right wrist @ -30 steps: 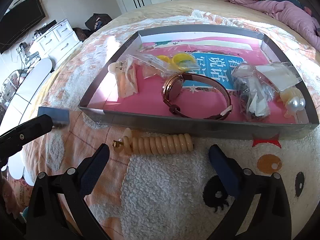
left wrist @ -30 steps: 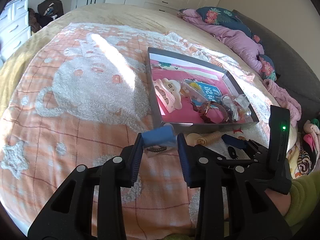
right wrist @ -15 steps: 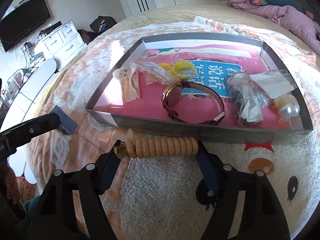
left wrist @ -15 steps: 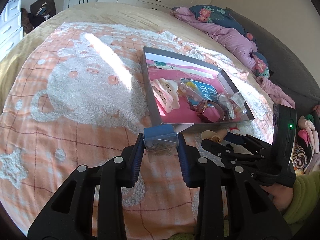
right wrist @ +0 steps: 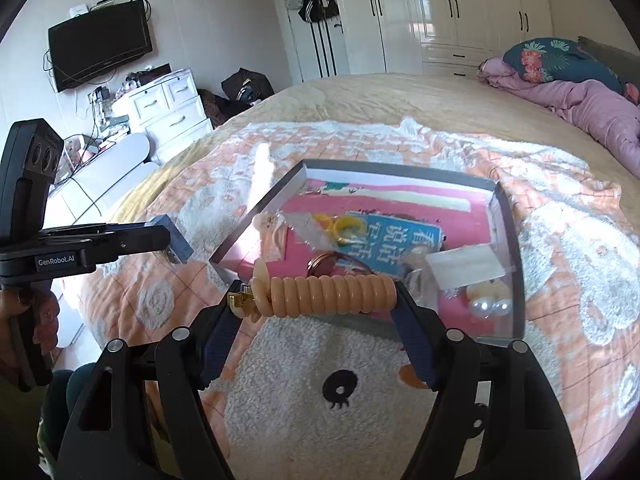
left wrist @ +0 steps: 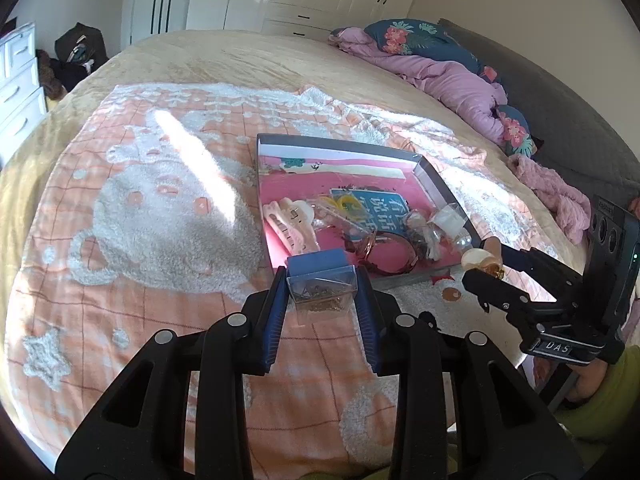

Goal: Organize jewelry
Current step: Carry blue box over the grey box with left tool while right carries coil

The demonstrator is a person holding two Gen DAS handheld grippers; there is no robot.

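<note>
Landmark: shallow grey tray [left wrist: 436,186] with pink floor, lying on the orange-and-white blanket [left wrist: 140,200] on the bed.

Left hand-held gripper [left wrist: 322,286]: jaws clamped on a small clear box [left wrist: 322,288] with a blue lid, tiny gold pieces visible inside. Box held above the blanket, just outside the tray's near-left corner.

Right hand-held gripper [right wrist: 320,296]: jaws have just been closing and now pinch a peach coiled hair tie [right wrist: 332,295] end to end; a small gold clasp shows at its left end. Hair tie is off the blanket, over the tray's near wall.

In the tray: pale pink hair claw [left wrist: 290,220] at left, rose-gold bracelet [left wrist: 384,250] near the front wall, yellow rings in a clear bag [right wrist: 340,228] at centre, two pearl beads [right wrist: 490,307] in the near-right corner, blue printed card [right wrist: 394,246] underneath.
</note>
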